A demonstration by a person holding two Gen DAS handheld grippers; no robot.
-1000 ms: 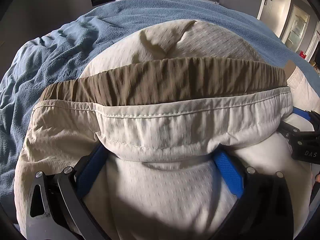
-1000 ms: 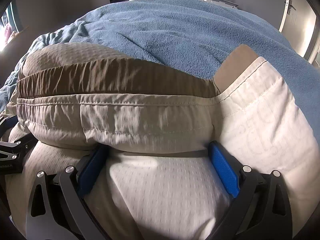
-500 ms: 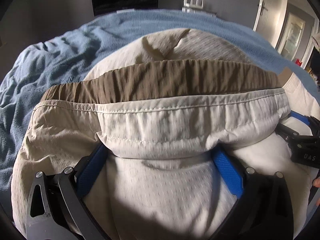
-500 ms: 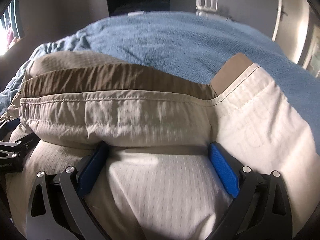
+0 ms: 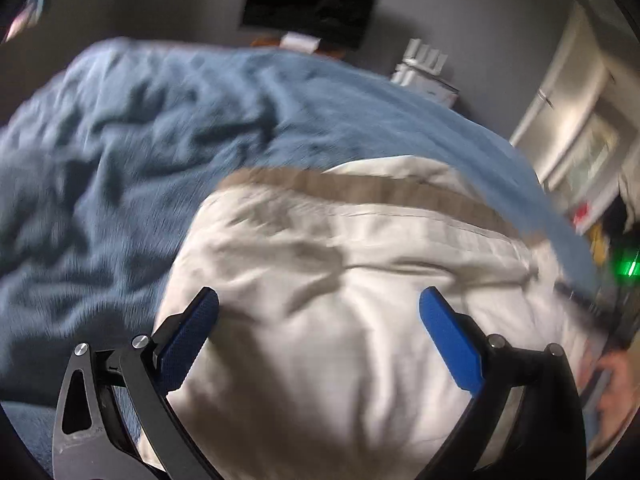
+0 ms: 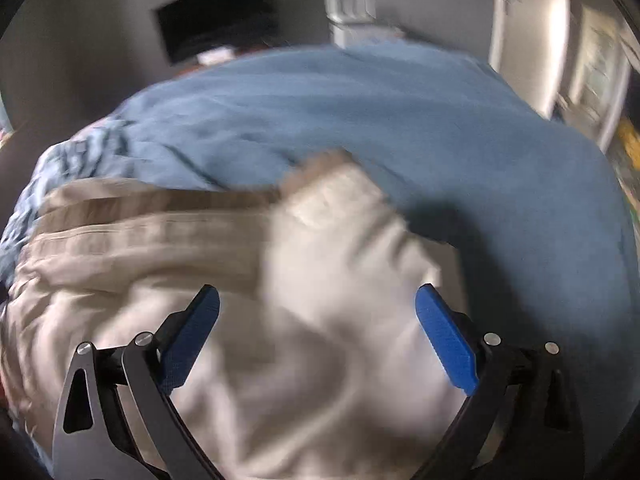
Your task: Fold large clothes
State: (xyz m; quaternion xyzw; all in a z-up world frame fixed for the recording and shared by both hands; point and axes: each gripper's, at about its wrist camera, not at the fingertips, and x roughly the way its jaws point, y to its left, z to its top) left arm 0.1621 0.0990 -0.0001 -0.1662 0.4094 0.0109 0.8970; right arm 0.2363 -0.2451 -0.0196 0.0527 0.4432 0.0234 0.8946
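Garment: one pair of beige trousers [image 5: 360,320] with a brown elastic waistband [image 5: 360,190] lies bunched on the near part of the bed, on a blue blanket [image 5: 140,160]; the right wrist view shows the same trousers [image 6: 300,320] with one corner raised toward the far side.
Left tongs: the left tongs [image 5: 318,320] stand wide open above the cloth, the two blue pads [image 5: 448,340] well apart with nothing between them.
Right tongs: the right tongs [image 6: 318,320] are likewise spread wide and hold nothing; fabric lies under and beyond them.
Step in hand: by the look of it, a fold has just been laid down and both tools are free of the cloth; the pictures are blurred, so finer creases cannot be read.
Next move: it likely calls for finding a fresh edge of the bundle, closing both tongs on it, and carrying it across for another fold or smoothing.
Count: one garment, one blanket, two tongs, one dark screen [image 5: 308,12] on the far wall, one white door [image 6: 528,40] at far right.
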